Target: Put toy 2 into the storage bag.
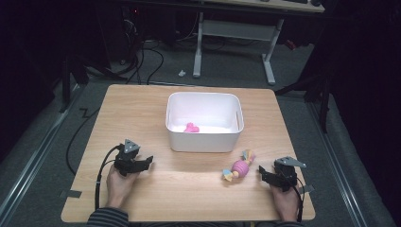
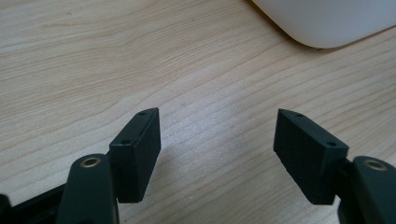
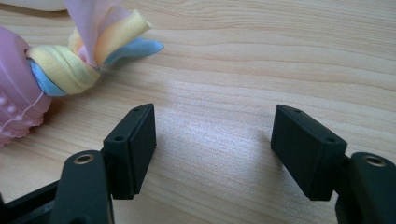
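Observation:
A pink candy-shaped cloth toy [image 1: 239,167] with yellow, blue and pink tied ends lies on the wooden table [image 1: 189,189], just left of my right gripper [image 1: 263,174]. That gripper is open, with bare wood between its jaws; the toy [image 3: 28,79] sits at the upper left of the right gripper view. My left gripper [image 1: 147,162] rests low over the table at the left, open and holding nothing [image 2: 217,140]. A white bin [image 1: 204,122] stands at the table's middle with a small pink object [image 1: 191,127] inside.
The bin's rounded corner [image 2: 327,23] lies ahead and to the right of the left gripper. Two pieces of grey tape [image 1: 70,193] mark the table's front corners. Beyond the table are floor cables [image 1: 142,61] and a white desk frame [image 1: 236,42].

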Demonstrator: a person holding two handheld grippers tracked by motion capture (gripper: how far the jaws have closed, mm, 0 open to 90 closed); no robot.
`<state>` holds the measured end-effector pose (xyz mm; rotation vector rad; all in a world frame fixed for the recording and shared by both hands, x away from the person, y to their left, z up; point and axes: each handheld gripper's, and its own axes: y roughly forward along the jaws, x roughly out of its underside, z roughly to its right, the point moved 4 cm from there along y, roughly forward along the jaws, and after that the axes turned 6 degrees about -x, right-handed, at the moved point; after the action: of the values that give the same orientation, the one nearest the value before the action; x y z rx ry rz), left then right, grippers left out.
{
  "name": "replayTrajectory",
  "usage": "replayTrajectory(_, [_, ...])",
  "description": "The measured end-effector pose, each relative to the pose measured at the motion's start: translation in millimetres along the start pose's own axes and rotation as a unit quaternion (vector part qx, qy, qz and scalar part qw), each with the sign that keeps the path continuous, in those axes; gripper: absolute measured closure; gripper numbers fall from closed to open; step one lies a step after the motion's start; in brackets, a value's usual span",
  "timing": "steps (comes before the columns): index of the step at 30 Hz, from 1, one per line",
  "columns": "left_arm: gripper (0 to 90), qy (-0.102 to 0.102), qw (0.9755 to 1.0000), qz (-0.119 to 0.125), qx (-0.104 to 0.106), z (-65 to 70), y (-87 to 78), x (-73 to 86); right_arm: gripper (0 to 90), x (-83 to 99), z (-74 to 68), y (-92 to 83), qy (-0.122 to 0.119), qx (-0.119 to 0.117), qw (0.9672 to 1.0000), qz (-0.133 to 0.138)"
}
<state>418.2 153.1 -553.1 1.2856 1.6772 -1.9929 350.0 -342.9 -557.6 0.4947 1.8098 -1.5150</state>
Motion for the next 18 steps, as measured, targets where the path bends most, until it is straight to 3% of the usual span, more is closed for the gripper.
replayTrajectory(7, [31.4,0.014,0.9999,-0.01,-0.004,2.1,6.6,3.2,31.4,-0.2,0.1,0.0,-0.001,-0.001,1.0,-0.001])
replayTrajectory(13, [30.3,0.008,0.9999,0.008,-0.002,2.5,7.1,6.5,30.3,-0.2,0.4,0.1,-0.003,-0.005,1.0,-0.003])
replayTrajectory(18, [28.8,0.01,0.9999,0.008,0.0,2.7,6.7,7.2,24.9,-0.2,-0.7,0.8,-0.015,-0.017,0.9997,-0.008])
